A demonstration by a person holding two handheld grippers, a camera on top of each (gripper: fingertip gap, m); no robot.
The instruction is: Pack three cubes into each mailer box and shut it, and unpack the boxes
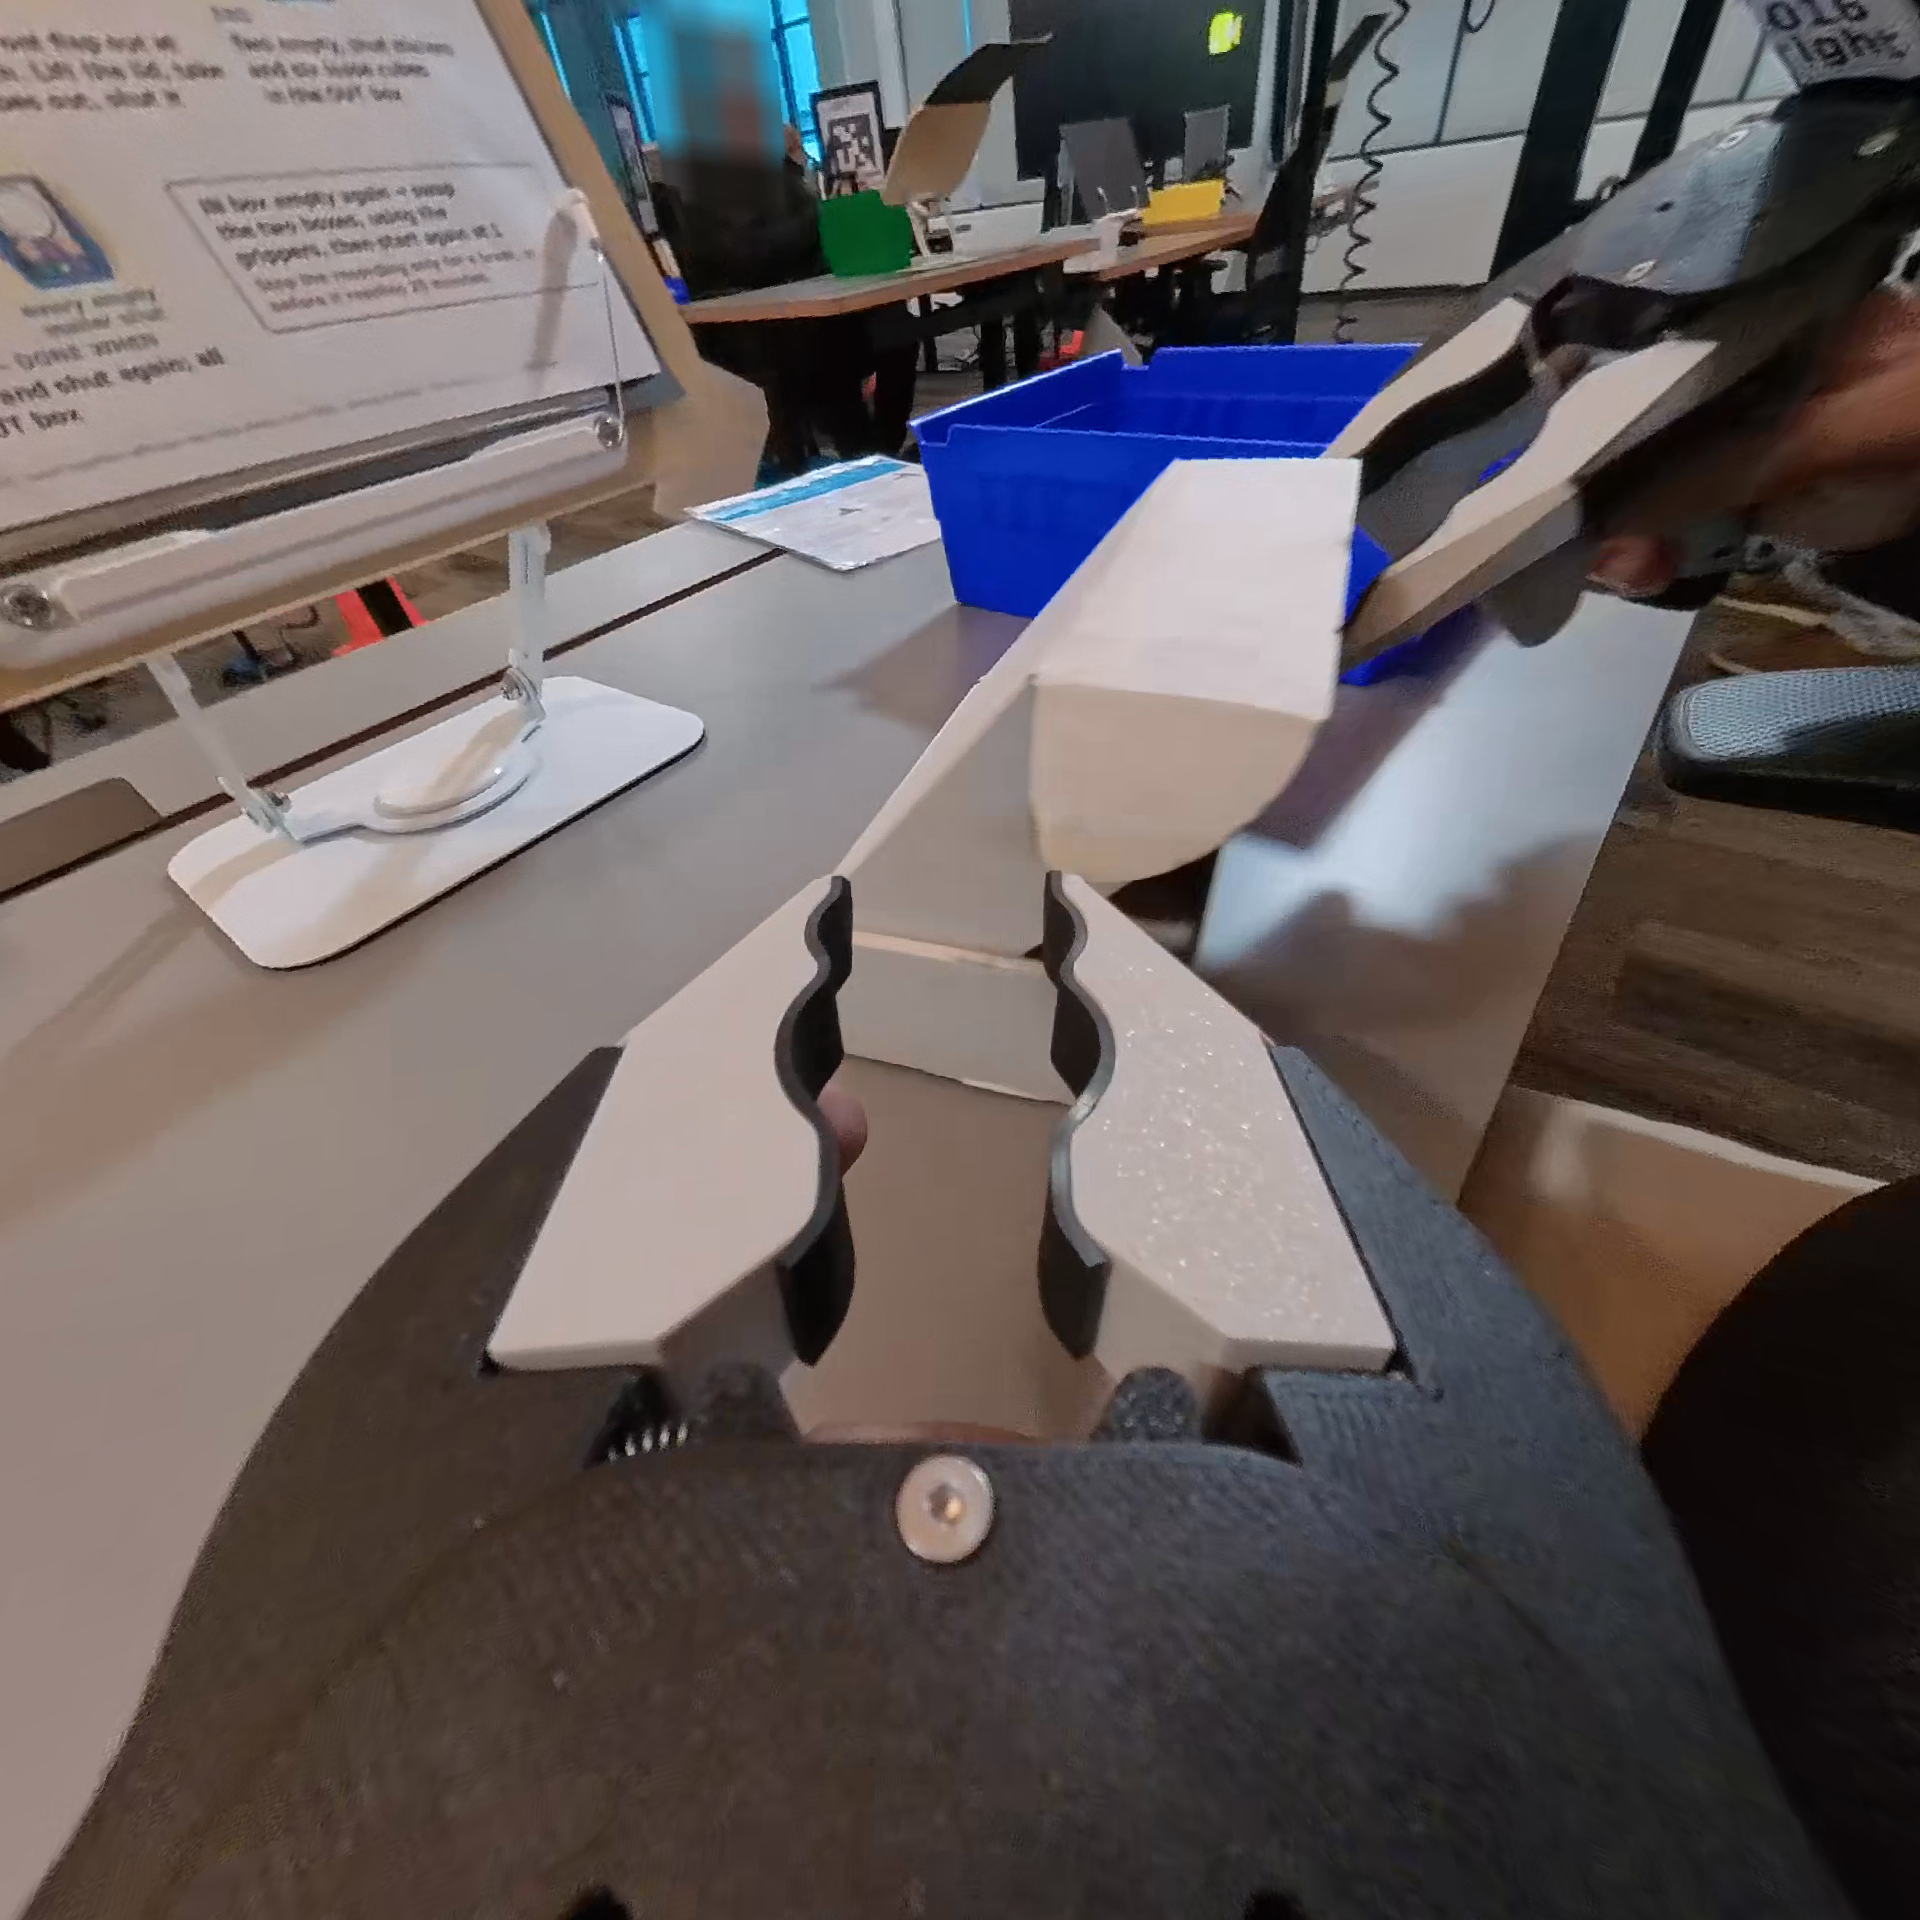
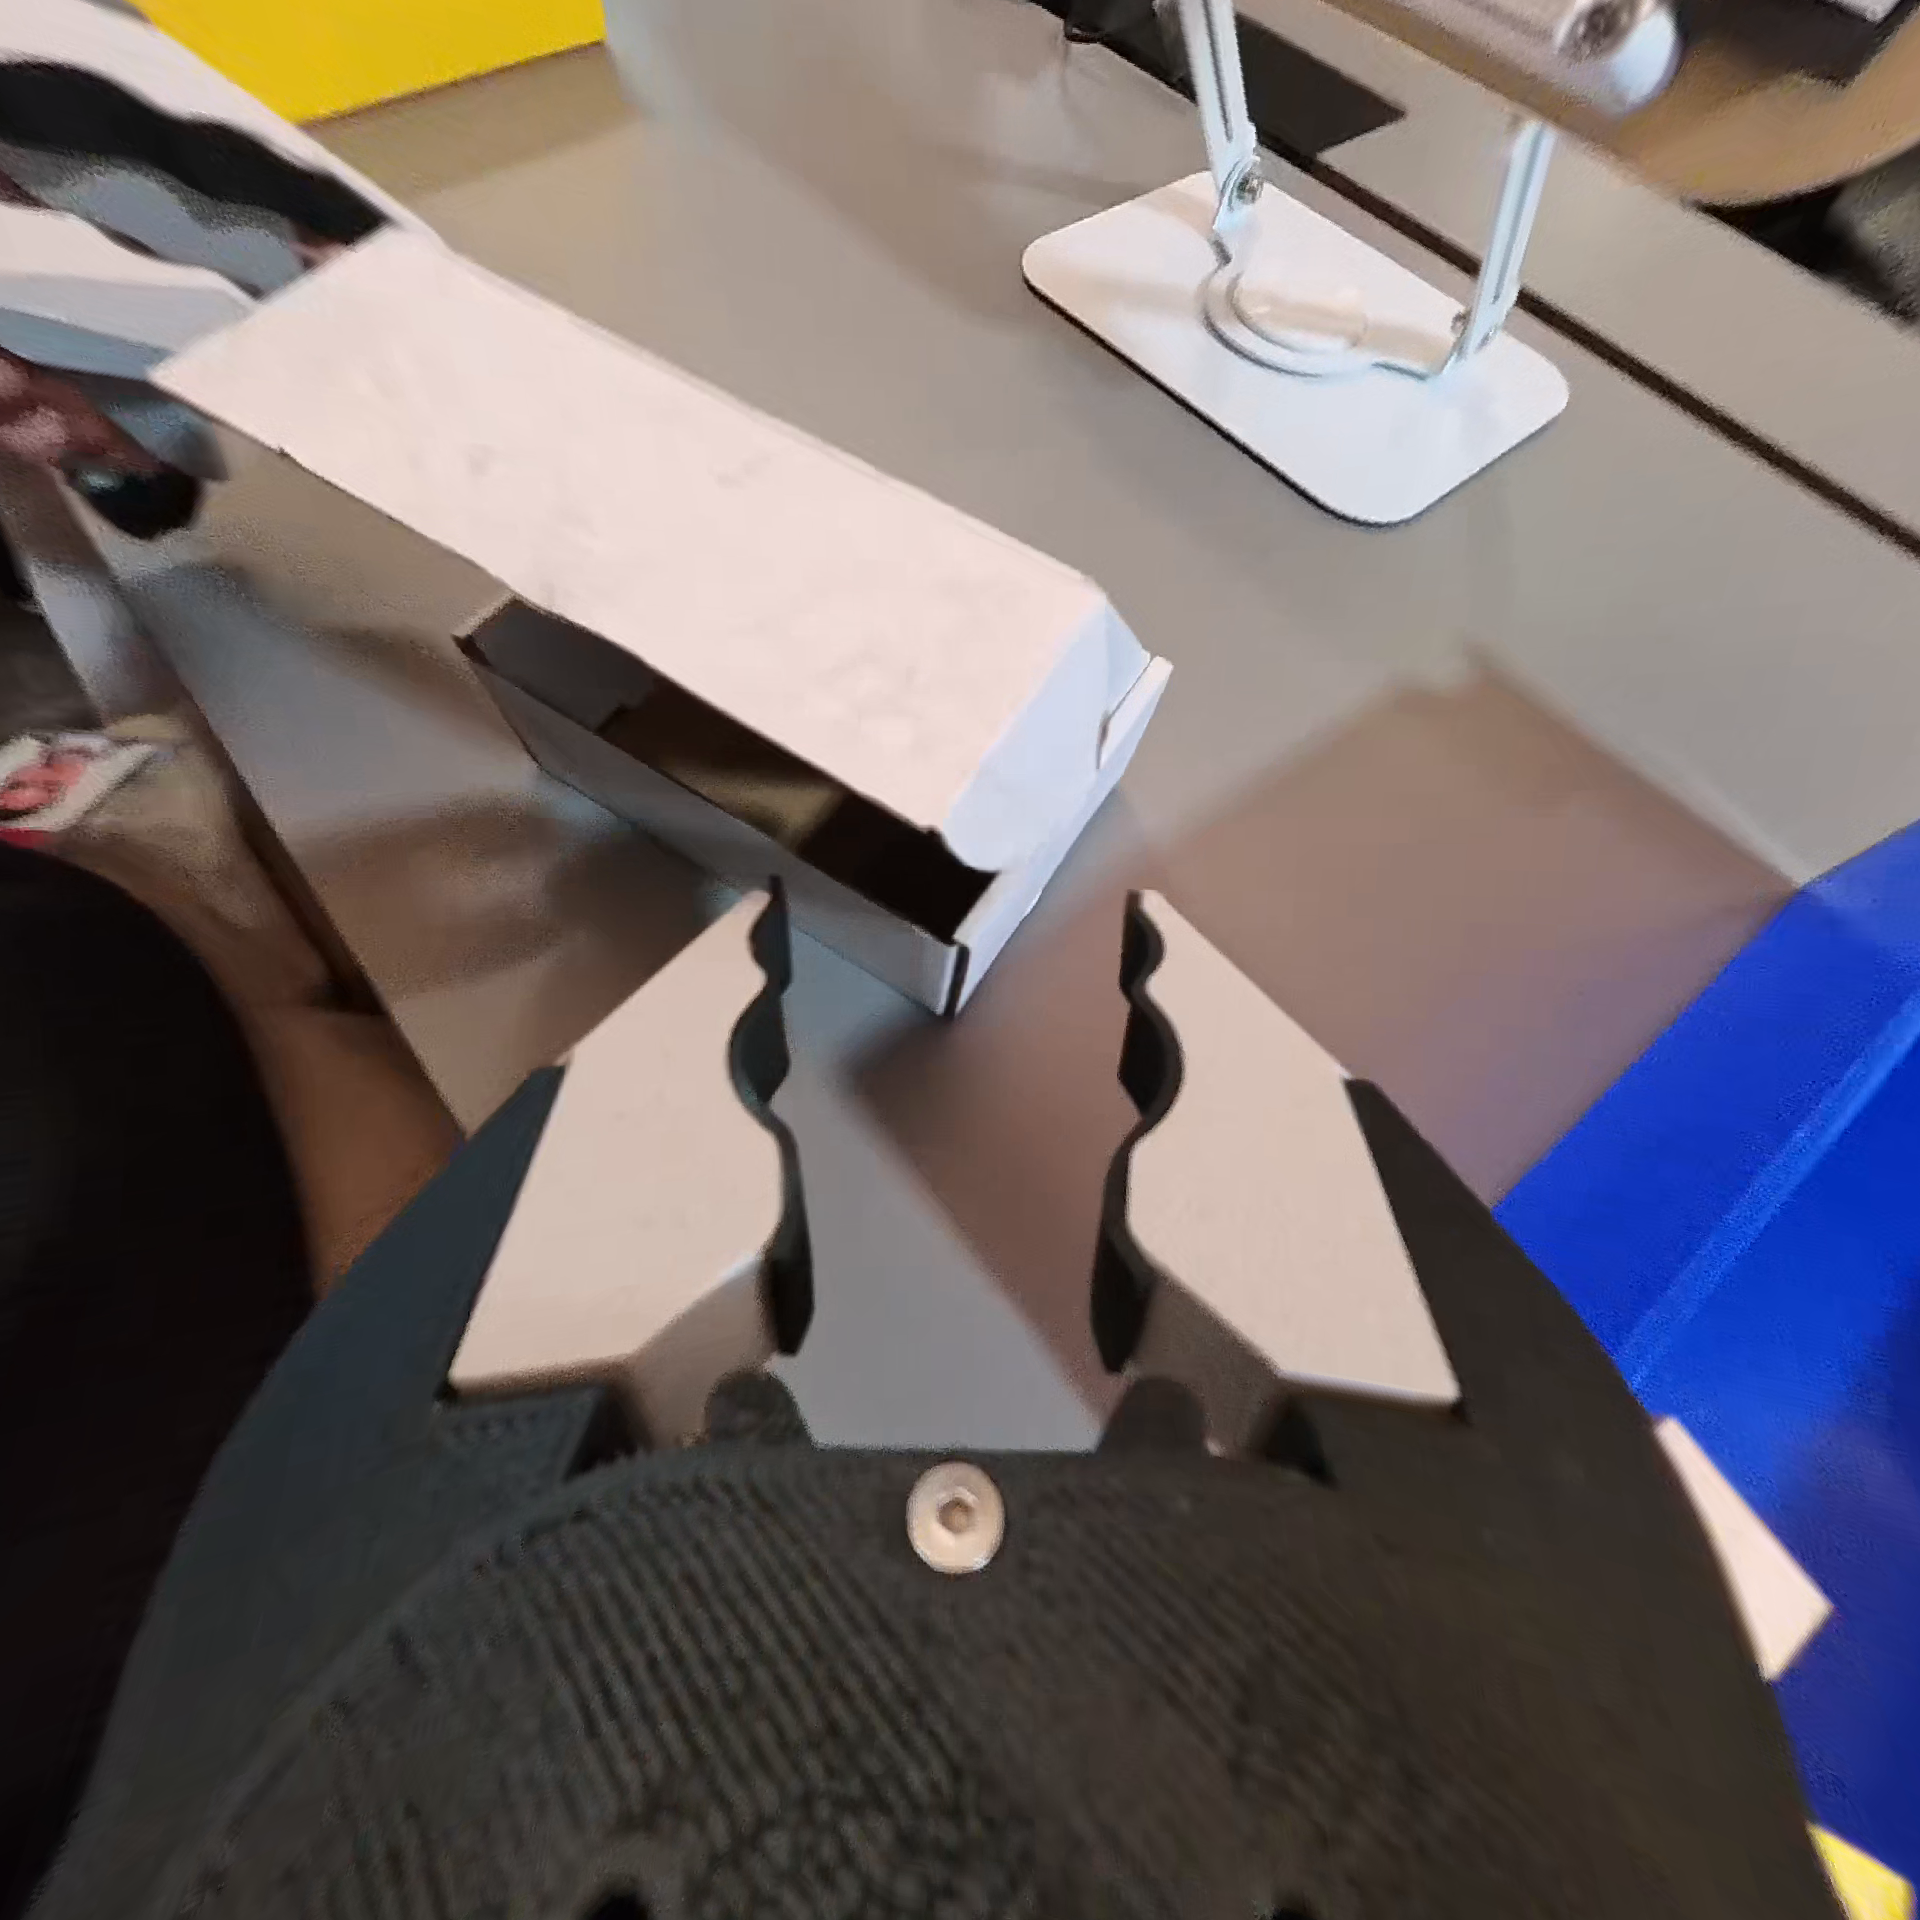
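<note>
A long white mailer box (image 2: 675,520) lies on the grey table (image 2: 1247,675) with its lid (image 1: 1195,603) lifted partway. The gap under the lid is dark and shows no cubes. My left gripper (image 1: 948,894) has its jaws on either side of the box's near end wall, which fills the gap between them. It shows blurred at the box's far end in the right wrist view (image 2: 301,260). My right gripper (image 2: 951,904) is open and empty, just short of the box's other end corner. It also shows beside the lid's front flap in the left wrist view (image 1: 1361,540).
A blue bin (image 1: 1091,468) stands behind the box, at the right in the right wrist view (image 2: 1766,1143). A white document stand (image 1: 436,790) with an instruction sheet is on the table's far side. A paper sheet (image 1: 831,509) lies by the bin. The table edge and a chair (image 1: 1797,748) are at right.
</note>
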